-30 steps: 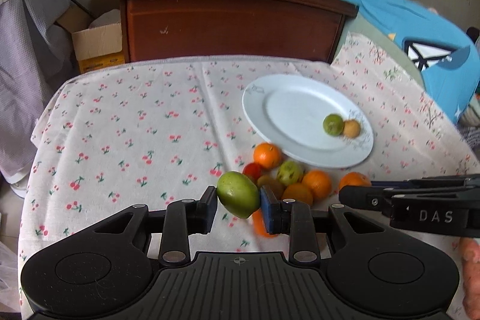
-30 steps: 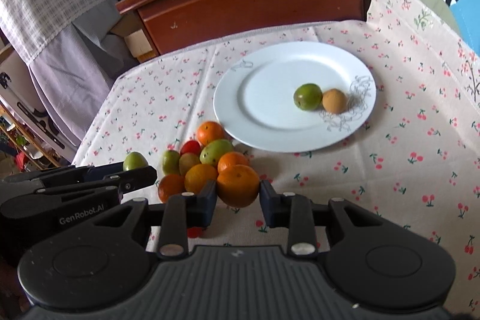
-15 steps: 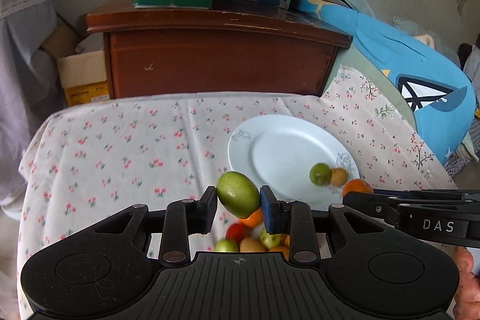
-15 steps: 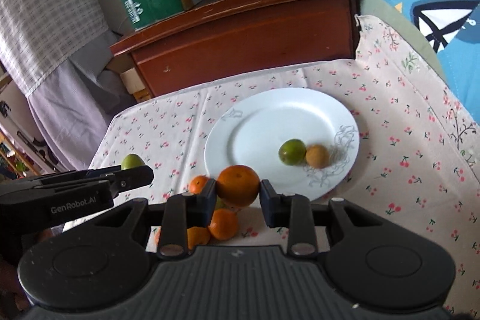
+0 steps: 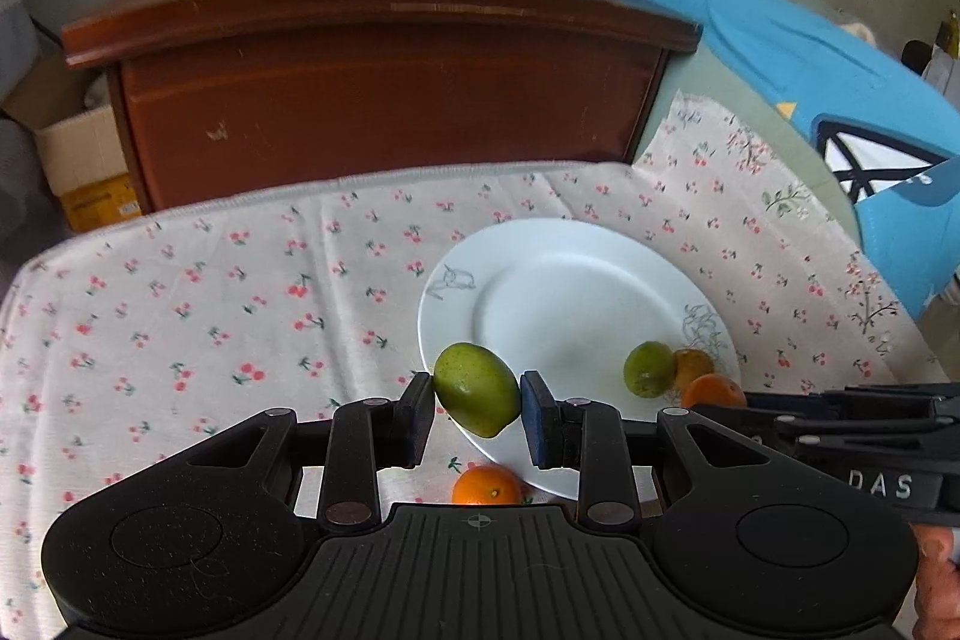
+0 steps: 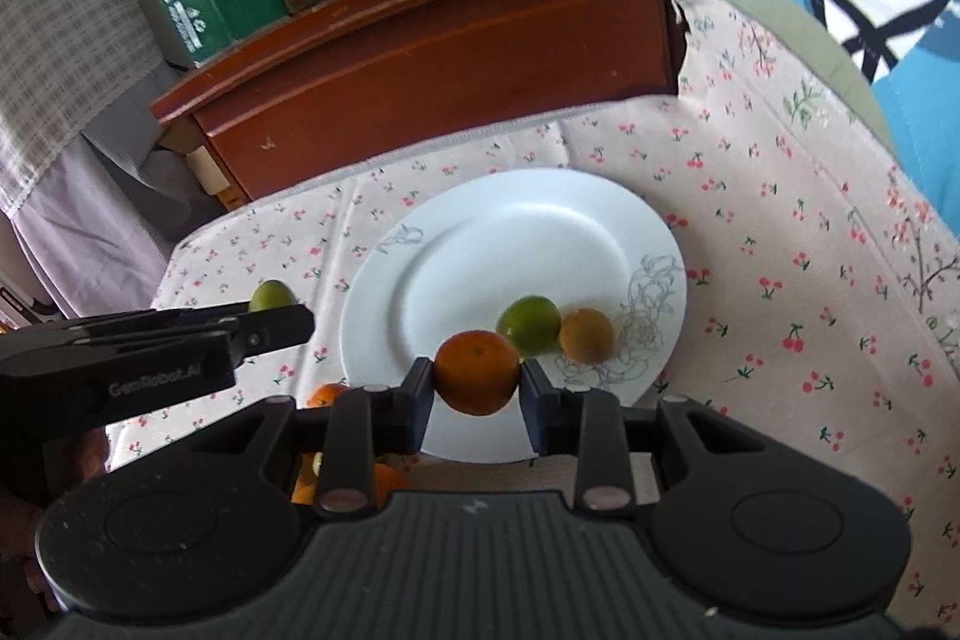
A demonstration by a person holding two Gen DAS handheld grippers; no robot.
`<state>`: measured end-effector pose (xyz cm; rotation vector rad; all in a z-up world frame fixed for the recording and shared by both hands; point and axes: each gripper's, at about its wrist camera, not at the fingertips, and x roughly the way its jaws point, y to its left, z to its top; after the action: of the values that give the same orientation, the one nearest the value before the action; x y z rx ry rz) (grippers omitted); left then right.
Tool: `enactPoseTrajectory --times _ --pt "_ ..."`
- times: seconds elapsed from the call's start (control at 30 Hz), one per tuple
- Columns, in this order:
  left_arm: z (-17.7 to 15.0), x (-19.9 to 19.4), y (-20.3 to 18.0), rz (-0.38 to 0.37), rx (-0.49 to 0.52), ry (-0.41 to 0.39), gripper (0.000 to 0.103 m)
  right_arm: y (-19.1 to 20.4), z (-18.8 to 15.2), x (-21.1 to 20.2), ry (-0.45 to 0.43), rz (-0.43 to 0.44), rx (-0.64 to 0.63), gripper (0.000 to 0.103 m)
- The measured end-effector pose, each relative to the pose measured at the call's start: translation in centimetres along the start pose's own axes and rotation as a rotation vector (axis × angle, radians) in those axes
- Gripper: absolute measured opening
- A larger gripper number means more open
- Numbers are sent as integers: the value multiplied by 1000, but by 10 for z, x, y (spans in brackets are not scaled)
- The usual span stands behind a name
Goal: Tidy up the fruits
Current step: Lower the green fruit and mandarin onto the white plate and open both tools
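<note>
My left gripper (image 5: 477,403) clenched the smooth, firm green fruit (image 5: 477,398) at its midsection at lower centre; my right gripper (image 6: 477,388) likewise clamped the orange (image 6: 477,372).

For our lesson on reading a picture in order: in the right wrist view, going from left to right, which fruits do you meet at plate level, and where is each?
Green fruit held by the left gripper → orange between the right gripper's fingers → green lime on the plate → brownish fruit on the plate.
</note>
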<state>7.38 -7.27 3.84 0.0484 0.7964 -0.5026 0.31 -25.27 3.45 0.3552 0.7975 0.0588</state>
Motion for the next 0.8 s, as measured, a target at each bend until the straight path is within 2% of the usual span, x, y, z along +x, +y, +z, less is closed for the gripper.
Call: enactPoseTrajectory --times 0.47,0.67,0.77,0.8 --pt "2 37 -9 -28 42 60 28 -3 -2 30 58 -11 10 32" --pt "8 35 -14 -29 53 43 31 -3 1 33 33 -13 15 34" --pt "13 25 -18 -13 75 8 38 -4 3 30 18 -9 27 34" --pt "15 21 -19 -4 78 -5 44 -4 4 29 15 -7 29 34"
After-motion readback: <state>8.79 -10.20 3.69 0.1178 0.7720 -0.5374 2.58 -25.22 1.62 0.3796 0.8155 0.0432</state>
